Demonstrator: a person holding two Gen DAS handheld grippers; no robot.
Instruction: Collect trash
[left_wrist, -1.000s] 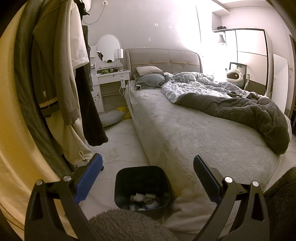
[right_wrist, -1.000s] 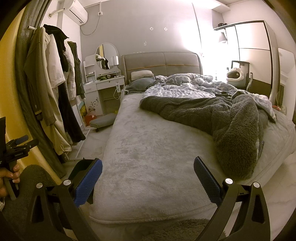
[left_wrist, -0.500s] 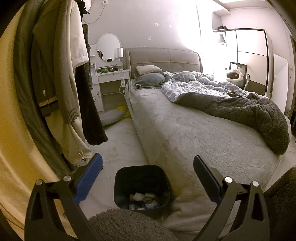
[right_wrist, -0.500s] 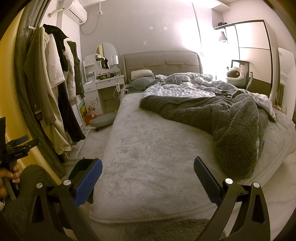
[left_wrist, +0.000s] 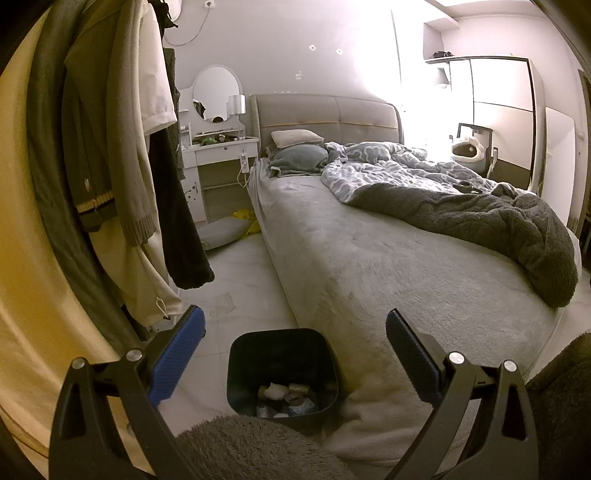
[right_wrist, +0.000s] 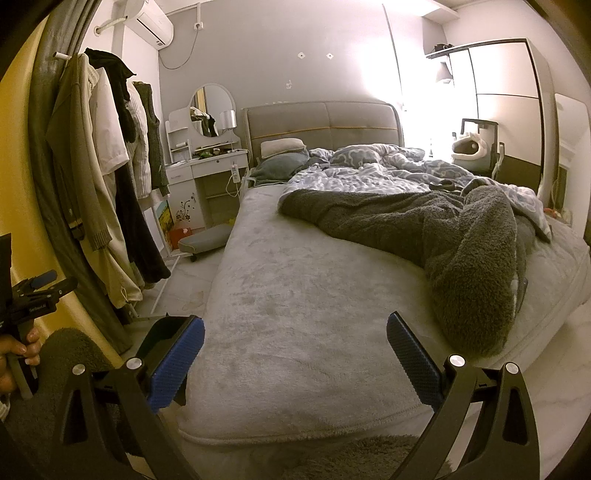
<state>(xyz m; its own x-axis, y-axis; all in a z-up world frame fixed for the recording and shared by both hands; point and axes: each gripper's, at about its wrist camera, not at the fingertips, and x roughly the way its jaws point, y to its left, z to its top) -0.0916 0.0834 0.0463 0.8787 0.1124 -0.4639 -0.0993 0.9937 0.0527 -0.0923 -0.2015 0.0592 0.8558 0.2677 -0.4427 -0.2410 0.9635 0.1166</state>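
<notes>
A black trash bin (left_wrist: 242, 354) stands on the white floor beside the bed's near corner, with several crumpled scraps of trash (left_wrist: 284, 398) at its bottom. My left gripper (left_wrist: 293, 354) hovers open above it, blue pads spread wide, nothing between them. A flat piece of paper (left_wrist: 222, 303) lies on the floor tiles beyond the bin. In the right wrist view my right gripper (right_wrist: 295, 358) is open and empty over the foot of the bed (right_wrist: 295, 306); the bin's rim (right_wrist: 166, 326) peeks out behind its left finger. The left gripper (right_wrist: 37, 288) shows at the far left, held by a hand.
Coats and jackets (left_wrist: 110, 166) hang on a rack at the left. A grey blanket (right_wrist: 461, 251) and patterned duvet lie rumpled across the bed. A white dressing table with an oval mirror (left_wrist: 218, 147) stands by the headboard, a low cushion (left_wrist: 221, 232) beneath it. A wardrobe (right_wrist: 498, 103) fills the right wall.
Both views have barely shifted; the left gripper has drifted slightly toward the bin. Both grippers stay open and empty.
</notes>
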